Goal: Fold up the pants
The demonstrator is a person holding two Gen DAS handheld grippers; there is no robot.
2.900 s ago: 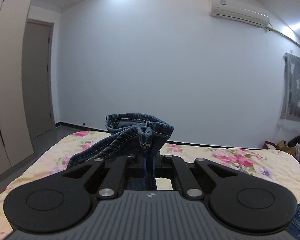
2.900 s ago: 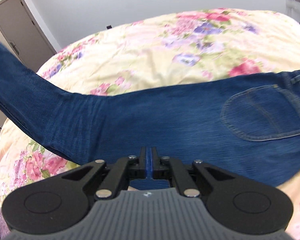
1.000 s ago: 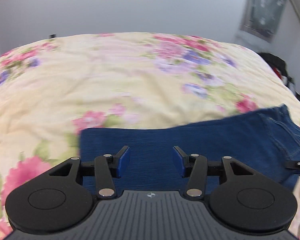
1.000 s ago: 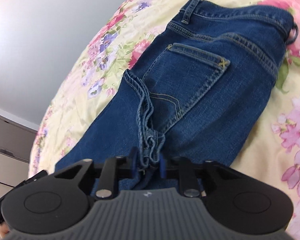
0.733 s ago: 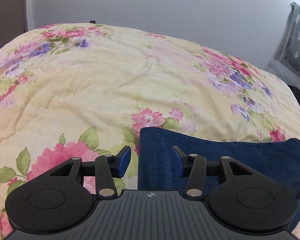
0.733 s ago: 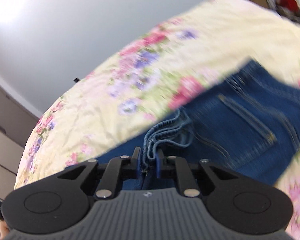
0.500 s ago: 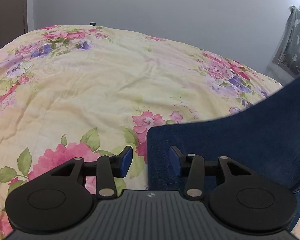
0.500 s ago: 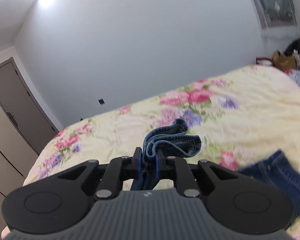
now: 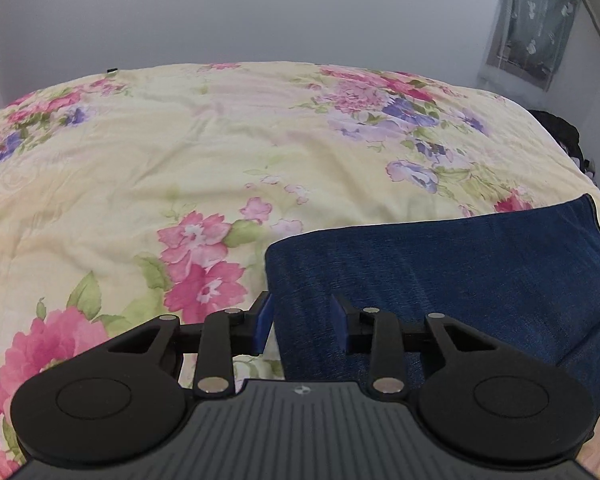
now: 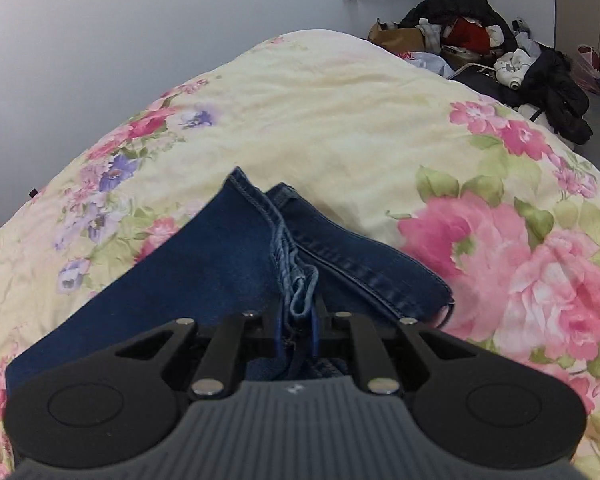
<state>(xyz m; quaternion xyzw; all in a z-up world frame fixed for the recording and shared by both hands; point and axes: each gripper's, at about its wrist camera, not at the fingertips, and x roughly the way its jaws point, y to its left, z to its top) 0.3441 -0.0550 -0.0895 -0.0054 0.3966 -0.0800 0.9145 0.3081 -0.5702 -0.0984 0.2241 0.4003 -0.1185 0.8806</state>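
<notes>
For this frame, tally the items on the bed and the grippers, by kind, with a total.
Jeans: 1, lying on the bed
Floral quilt: 1
Grippers: 2, left gripper with jaws open, right gripper with jaws shut on the jeans
Total: 4

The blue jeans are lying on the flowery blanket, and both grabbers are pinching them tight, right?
Not quite. Only the right gripper is pinching the jeans, as the right wrist view shows. In the left wrist view, the left gripper has its fingers spread open over the denim, gripping nothing. The jeans do lie on the flowery blanket.
</notes>
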